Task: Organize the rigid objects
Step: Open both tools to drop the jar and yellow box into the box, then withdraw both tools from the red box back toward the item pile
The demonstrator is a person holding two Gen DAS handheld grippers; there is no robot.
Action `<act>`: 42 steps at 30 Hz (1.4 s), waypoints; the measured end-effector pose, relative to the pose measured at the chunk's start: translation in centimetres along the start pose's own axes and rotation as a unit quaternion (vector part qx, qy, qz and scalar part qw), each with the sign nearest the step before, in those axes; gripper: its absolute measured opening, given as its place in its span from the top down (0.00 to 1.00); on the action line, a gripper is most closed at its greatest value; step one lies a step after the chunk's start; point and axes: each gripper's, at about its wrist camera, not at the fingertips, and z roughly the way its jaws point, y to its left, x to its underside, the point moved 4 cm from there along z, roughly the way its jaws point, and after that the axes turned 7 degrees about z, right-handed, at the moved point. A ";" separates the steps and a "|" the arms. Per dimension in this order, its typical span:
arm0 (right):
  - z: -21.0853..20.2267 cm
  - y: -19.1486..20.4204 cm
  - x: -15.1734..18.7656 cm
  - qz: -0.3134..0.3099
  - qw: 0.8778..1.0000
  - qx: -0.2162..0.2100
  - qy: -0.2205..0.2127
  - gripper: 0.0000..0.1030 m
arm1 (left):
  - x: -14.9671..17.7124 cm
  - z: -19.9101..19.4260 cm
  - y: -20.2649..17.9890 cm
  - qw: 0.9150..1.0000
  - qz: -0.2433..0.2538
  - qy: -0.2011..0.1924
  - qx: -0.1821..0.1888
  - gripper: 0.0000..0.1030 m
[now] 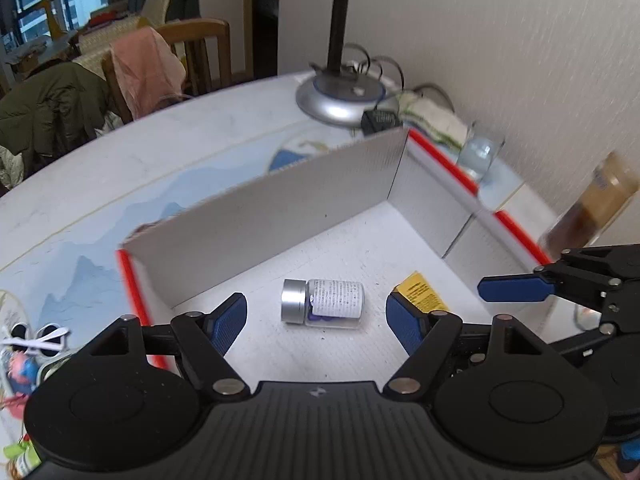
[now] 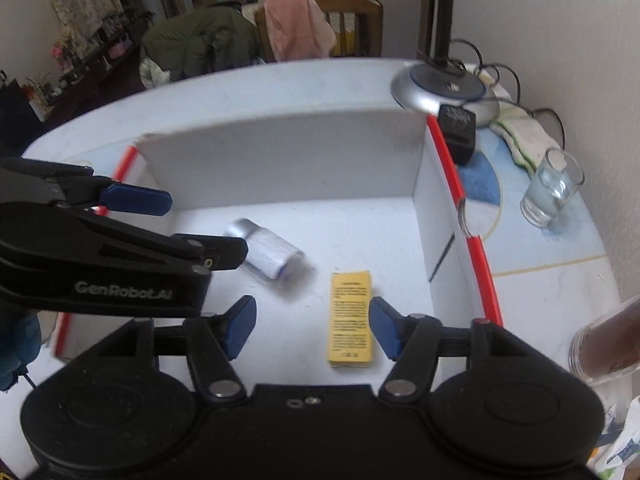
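1. Lying on its side on the white floor of the open box [image 1: 280, 200], the small jar [image 1: 324, 302] with a silver cap and a printed paper label shows its cap toward the left in your left wrist view.
2. Beside it, well apart, the flat yellow packet [image 2: 351, 318] lies face up on the same floor, nearer the box's right wall.
3. Your left gripper [image 1: 316, 322] hangs above the jar with its blue pads spread wide; nothing touches them.
4. Your right gripper [image 2: 312, 326] hangs above the yellow packet, jaws likewise parted and empty; the packet's lower part shows between the pads but apart from them.
5. The box has white walls with red edging and sits on a pale table [image 1: 120, 168] with a blue landscape print.
6. Beyond the box's far corner stand a lamp base [image 1: 340, 98] in silver, a black adapter [image 2: 460, 128] and a folded cloth [image 2: 520, 136].
7. To the right of the box stand a clear glass [image 2: 552, 192] and a jar of brown contents [image 1: 592, 208].
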 end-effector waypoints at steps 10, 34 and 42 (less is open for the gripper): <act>-4.5 5.2 -0.1 -0.027 0.998 -0.028 -0.046 0.25 | 3.1 -8.4 3.1 0.997 -0.032 -0.070 -0.018 0.24; -8.2 19.8 4.0 -0.019 0.989 -0.084 -0.118 0.01 | 14.2 -22.4 15.2 0.983 -0.064 -0.165 -0.049 0.00; -7.5 23.2 5.0 -0.008 0.990 -0.081 -0.118 0.00 | 18.1 -23.3 19.2 0.983 -0.064 -0.164 -0.058 0.00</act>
